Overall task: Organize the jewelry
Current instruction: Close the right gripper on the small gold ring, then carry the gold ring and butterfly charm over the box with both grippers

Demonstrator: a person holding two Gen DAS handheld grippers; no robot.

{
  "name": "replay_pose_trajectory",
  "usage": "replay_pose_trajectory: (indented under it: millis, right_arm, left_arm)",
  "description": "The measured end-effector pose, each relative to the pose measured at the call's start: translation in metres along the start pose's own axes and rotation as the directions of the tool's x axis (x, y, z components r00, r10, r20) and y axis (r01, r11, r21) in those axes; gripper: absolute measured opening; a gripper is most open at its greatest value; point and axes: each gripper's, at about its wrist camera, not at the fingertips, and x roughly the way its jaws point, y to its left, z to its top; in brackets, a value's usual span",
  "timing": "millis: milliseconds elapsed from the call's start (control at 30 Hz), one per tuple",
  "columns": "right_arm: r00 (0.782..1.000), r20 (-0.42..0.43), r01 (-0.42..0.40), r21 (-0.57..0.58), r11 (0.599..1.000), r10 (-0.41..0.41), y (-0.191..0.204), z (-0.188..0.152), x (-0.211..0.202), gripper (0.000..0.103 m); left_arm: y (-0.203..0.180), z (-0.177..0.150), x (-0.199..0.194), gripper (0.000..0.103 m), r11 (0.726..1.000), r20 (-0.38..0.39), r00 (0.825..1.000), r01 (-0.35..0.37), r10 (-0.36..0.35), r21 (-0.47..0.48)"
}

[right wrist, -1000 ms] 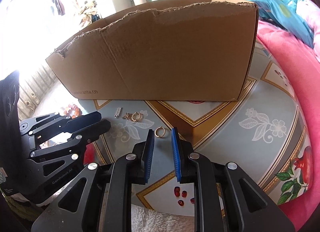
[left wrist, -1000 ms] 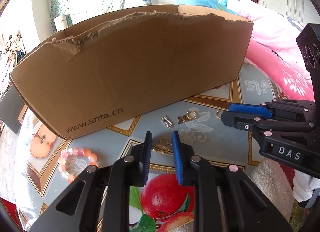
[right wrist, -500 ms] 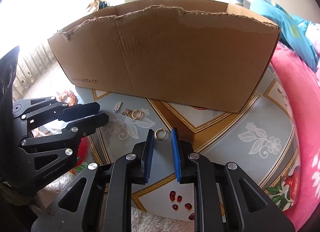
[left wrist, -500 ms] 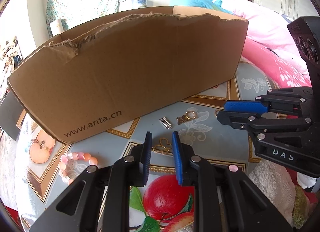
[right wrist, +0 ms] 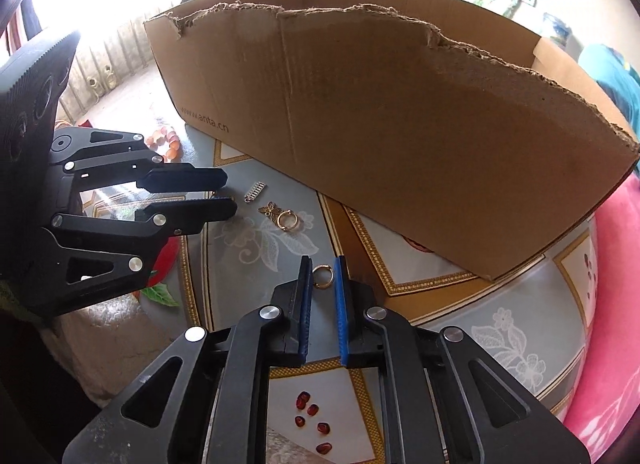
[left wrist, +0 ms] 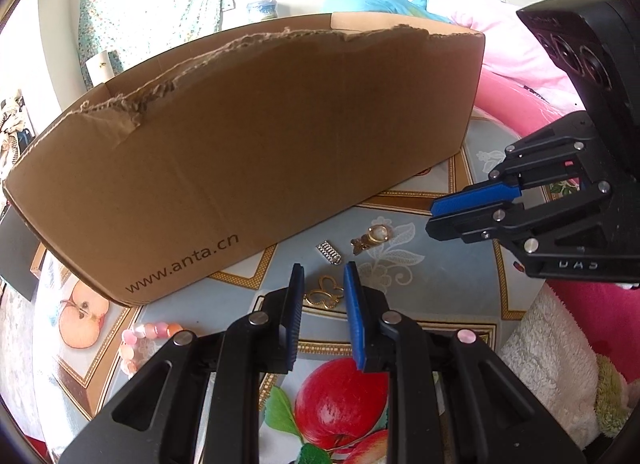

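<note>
While your right gripper (right wrist: 323, 264) points down at the patterned tablecloth (right wrist: 460, 304), its blue-padded jaws have just been closing, and a small gold ring (right wrist: 322, 276) lies on the cloth between the tips. A narrow gap remains between the pads, and you cannot tell from either view whether they touch the ring yet. In the left wrist view the ring itself is hidden behind that gripper.

Your left gripper (left wrist: 323, 270) stands with its jaws a little apart, holding nothing. A flat gold butterfly-shaped pendant (left wrist: 325, 294) lies on the cloth just past its tips, framed by the gap, and the pads are not pressing on it.

Between your two grippers, near the box, lie two more pieces: a small silver ribbed clasp (left wrist: 329, 252) and, just beside it, a gold charm joined to a round ring (left wrist: 370, 238). Both rest flat on the cloth, apart from each other and from either gripper.

A pink and orange bead bracelet (left wrist: 140, 340) lies on the left side, close to the corner of the large brown cardboard box (left wrist: 260, 151). That box has a torn upper edge, carries a printed web address, and stands on the table behind all the jewelry. Its inside is not visible from here.
</note>
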Motion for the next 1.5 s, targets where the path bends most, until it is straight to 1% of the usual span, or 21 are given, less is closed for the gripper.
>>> replay_pose_trajectory:
  millis: [200, 267, 300, 400, 433, 700, 833, 933, 1067, 1200, 1400, 1467, 1500]
  right_arm:
    - [1.000, -0.002, -0.031, 0.053, 0.998, 0.031, 0.004, 0.006, 0.006, 0.008]
    - [0.999, 0.001, -0.035, 0.074, 0.997, 0.035, 0.005, 0.008, 0.007, 0.001]
    - [0.999, -0.002, -0.035, 0.085, 0.996, 0.035, 0.006, 0.009, 0.008, 0.000]
    - [1.000, -0.001, -0.019, 0.101, 0.995, 0.019, 0.006, 0.007, 0.011, 0.000]
    - [1.000, -0.001, -0.017, 0.105, 0.994, 0.017, 0.000, 0.007, 0.020, 0.000]
    - [0.999, 0.038, 0.006, 0.127, 0.992, -0.011, 0.011, 0.008, 0.010, 0.000]
    - [0.998, 0.048, 0.020, 0.149, 0.989, -0.027, 0.017, 0.002, 0.010, 0.000]
    - [0.998, 0.025, 0.053, 0.152, 0.987, -0.057, 0.020, -0.001, 0.015, 0.000]
    - [0.997, -0.005, 0.077, 0.169, 0.983, -0.077, 0.012, 0.001, 0.029, 0.000]
    - [0.998, -0.001, 0.057, 0.183, 0.981, -0.058, 0.020, 0.007, 0.045, 0.000]
    - [1.000, 0.011, 0.016, 0.202, 0.979, -0.019, 0.028, 0.016, 0.052, 0.001]
    - [1.000, 0.012, 0.010, 0.205, 0.979, -0.013, 0.029, 0.017, 0.055, 0.003]
    - [1.000, 0.015, 0.006, 0.204, 0.979, -0.010, 0.027, 0.016, 0.049, 0.004]
  left_arm:
    - [0.004, -0.001, 0.000, 0.019, 1.000, 0.001, 1.000, 0.017, -0.017, -0.015]
    - [0.005, -0.002, 0.000, 0.019, 1.000, 0.001, 1.000, 0.020, -0.020, -0.011]
    - [0.006, -0.001, 0.000, 0.019, 1.000, 0.001, 1.000, 0.022, -0.022, -0.010]
    - [0.007, -0.003, 0.000, 0.019, 1.000, 0.005, 1.000, 0.023, -0.023, -0.008]
    - [0.008, -0.003, -0.001, 0.019, 1.000, 0.006, 1.000, 0.023, -0.023, -0.009]
    - [0.011, -0.008, -0.014, 0.019, 1.000, 0.032, 0.999, 0.018, -0.017, -0.025]
    - [0.011, -0.010, -0.022, 0.019, 1.000, 0.045, 0.999, 0.013, -0.012, -0.025]
    - [0.010, -0.012, -0.025, 0.019, 1.000, 0.048, 0.999, 0.011, -0.009, -0.025]
    - [0.008, -0.014, -0.026, 0.019, 1.000, 0.046, 0.999, 0.006, -0.005, -0.025]
    - [0.009, -0.013, -0.023, 0.019, 1.000, 0.039, 0.999, 0.000, 0.001, -0.031]
    - [0.010, -0.012, -0.018, 0.019, 0.999, 0.036, 0.999, -0.001, 0.002, -0.033]
    - [0.009, -0.011, -0.017, 0.019, 0.999, 0.036, 0.999, 0.001, 0.000, -0.034]
    - [0.009, -0.011, -0.017, 0.019, 0.999, 0.036, 0.999, 0.001, 0.000, -0.032]
